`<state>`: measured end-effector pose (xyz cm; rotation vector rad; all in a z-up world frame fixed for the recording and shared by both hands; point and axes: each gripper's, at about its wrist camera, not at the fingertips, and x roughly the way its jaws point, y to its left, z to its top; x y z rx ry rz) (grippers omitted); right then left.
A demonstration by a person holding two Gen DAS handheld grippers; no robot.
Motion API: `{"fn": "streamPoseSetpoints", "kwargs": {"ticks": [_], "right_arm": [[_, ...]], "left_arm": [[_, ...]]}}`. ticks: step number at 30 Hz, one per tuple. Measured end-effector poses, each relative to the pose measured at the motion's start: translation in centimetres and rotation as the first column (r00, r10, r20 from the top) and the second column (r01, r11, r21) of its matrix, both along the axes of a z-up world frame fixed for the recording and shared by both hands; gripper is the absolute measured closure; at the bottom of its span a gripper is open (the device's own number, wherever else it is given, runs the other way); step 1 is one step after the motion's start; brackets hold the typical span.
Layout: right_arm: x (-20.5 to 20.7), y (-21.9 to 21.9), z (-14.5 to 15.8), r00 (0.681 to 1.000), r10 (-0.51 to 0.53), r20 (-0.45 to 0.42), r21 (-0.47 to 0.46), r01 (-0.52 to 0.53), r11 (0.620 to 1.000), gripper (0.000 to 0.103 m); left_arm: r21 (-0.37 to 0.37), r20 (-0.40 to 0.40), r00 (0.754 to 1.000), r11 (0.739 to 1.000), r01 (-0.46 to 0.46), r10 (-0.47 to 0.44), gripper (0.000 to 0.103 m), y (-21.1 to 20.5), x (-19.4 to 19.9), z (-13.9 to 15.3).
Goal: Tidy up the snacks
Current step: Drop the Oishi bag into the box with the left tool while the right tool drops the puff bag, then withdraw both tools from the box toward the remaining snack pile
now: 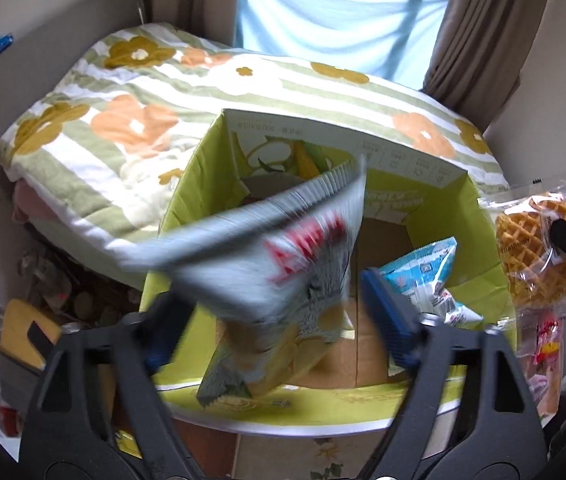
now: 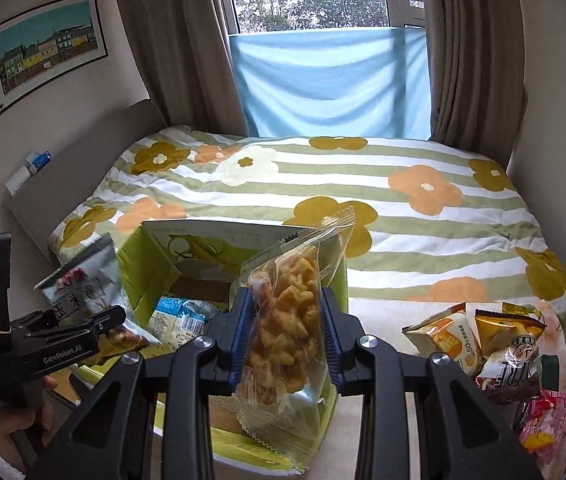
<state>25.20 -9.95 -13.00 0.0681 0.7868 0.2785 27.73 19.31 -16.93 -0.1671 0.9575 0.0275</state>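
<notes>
My left gripper point(image 1: 275, 322) stands open over a green cardboard box point(image 1: 479, 240). A grey-white snack bag with red lettering point(image 1: 275, 252) is blurred between its wide-apart blue pads, and the right pad is clear of it. A blue-and-white packet point(image 1: 423, 276) lies inside the box. My right gripper point(image 2: 287, 336) is shut on a clear bag of golden waffle snacks point(image 2: 283, 312), held upright over the near right corner of the box point(image 2: 139, 276). From the right wrist view the grey bag point(image 2: 83, 284) shows at the box's left side. The waffle bag point(image 1: 531, 248) sits at the right edge of the left wrist view.
A bed with a striped floral quilt point(image 2: 363, 184) lies behind the box. Several snack packs point(image 2: 503, 352) are piled at the right. Clutter point(image 1: 23, 320) lies left of the box. A hand point(image 2: 15, 428) holds the left gripper's handle.
</notes>
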Motion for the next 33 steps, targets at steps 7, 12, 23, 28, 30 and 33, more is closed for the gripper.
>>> {"fn": "streamPoseSetpoints", "kwargs": {"ticks": [7, 12, 23, 28, 30, 33], "right_arm": [[1.4, 1.1, -1.3, 0.998, 0.037, -0.044, 0.015, -0.036, 0.999, 0.072], [1.9, 2.7, -1.7, 0.993, 0.102, -0.056, 0.032, -0.100, 0.994, 0.072], [2.6, 4.6, -3.2, 0.979, 0.171, -0.114, 0.044, -0.167, 0.985, 0.017], [1.5, 3.2, -2.9, 0.984, 0.154, -0.094, 0.000, -0.154, 0.988, 0.015], [1.3, 2.7, -3.0, 0.984, 0.143, -0.106, 0.005, -0.143, 0.990, 0.015], [0.9, 2.1, -3.0, 0.984, 0.133, -0.119, 0.010, -0.133, 0.991, 0.015]], "left_arm": [[0.001, -0.015, 0.999, 0.999, -0.032, 0.032, 0.000, 1.2, -0.9, -0.2], [-0.013, -0.011, 0.998, 0.998, -0.068, 0.068, 0.000, 2.1, -1.4, 0.0], [-0.007, 0.000, 0.997, 0.997, -0.077, 0.077, 0.000, 1.7, -2.2, 0.4], [-0.014, -0.007, 0.998, 0.997, -0.070, 0.070, 0.000, 1.3, -2.5, 0.3], [-0.013, -0.007, 0.998, 0.998, -0.066, 0.066, 0.000, 1.2, -2.5, 0.3], [-0.019, 0.000, 0.998, 0.998, -0.060, 0.060, 0.000, 1.0, -2.7, 0.6]]}}
